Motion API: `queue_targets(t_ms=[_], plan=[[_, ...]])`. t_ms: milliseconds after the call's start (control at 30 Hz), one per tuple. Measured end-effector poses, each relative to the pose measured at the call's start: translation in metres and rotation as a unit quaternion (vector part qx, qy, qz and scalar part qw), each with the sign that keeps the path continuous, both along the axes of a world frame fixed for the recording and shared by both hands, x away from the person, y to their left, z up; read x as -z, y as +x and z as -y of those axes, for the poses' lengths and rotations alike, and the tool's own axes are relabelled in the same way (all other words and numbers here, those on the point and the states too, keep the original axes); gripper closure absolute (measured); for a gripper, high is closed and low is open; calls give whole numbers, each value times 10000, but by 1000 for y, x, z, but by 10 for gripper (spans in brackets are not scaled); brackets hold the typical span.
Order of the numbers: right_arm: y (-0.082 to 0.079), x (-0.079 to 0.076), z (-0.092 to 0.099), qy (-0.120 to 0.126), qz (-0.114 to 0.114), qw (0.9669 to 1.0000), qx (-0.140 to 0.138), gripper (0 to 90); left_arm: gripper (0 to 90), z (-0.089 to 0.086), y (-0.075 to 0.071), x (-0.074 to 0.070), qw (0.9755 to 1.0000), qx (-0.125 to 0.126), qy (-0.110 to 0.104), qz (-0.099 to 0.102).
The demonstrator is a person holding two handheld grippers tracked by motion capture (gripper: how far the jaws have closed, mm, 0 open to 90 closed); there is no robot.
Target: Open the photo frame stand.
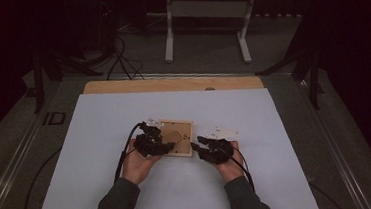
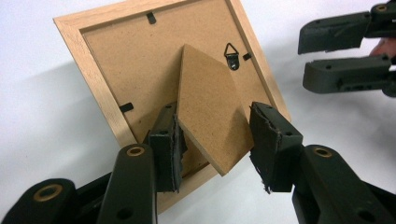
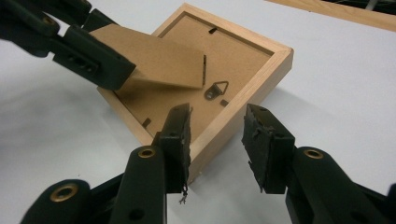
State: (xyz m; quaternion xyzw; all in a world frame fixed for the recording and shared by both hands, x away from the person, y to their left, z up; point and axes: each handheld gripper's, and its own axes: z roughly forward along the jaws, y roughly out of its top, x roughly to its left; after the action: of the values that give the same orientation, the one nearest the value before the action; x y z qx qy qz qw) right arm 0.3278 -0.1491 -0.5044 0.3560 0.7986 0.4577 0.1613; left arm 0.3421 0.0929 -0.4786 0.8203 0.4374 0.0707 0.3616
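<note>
The frame (image 2: 140,60) lies face down on the white surface (image 1: 102,156), its brown backing up, between the two claws. The left claw (image 2: 219,140) grips the stand (image 2: 210,116), the hinged backing flap, which is lifted off the backing and tilts up between the pads; the left pad presses its edge and the right pad touches its far corner. In the high view this claw (image 1: 164,145) sits over the frame's near left part. The right claw (image 3: 217,140) is open, its jaws apart and pressing nothing: one pad hangs over the backing just inside the wooden rim, the other outside it, so the frame's near edge (image 3: 229,116) lies between and below them. A metal hanger (image 3: 215,89) sits just ahead of this claw, under the raised stand. In the high view the right claw (image 1: 196,144) is just beside the frame's right edge.
</note>
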Motion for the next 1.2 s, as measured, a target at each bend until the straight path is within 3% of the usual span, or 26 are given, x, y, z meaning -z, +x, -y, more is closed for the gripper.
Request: queue_targets(t_ms=[567, 900, 933, 1200], plan=[[-1, 0, 0, -91, 1, 10000, 1, 607, 564, -6, -21, 9, 9987, 20, 62, 504], [5, -12, 5, 2, 62, 10000, -54, 581, 564, -6, -32, 13, 9967, 23, 174, 790], [10, -16, 2, -15, 55, 9998, -183, 558, 563, -6, -36, 14, 9958, 40, 230, 886], [28, -20, -3, 113, -228, 9995, -170, 527, 563, -7, -42, 16, 9941, 96, 315, 1030]])
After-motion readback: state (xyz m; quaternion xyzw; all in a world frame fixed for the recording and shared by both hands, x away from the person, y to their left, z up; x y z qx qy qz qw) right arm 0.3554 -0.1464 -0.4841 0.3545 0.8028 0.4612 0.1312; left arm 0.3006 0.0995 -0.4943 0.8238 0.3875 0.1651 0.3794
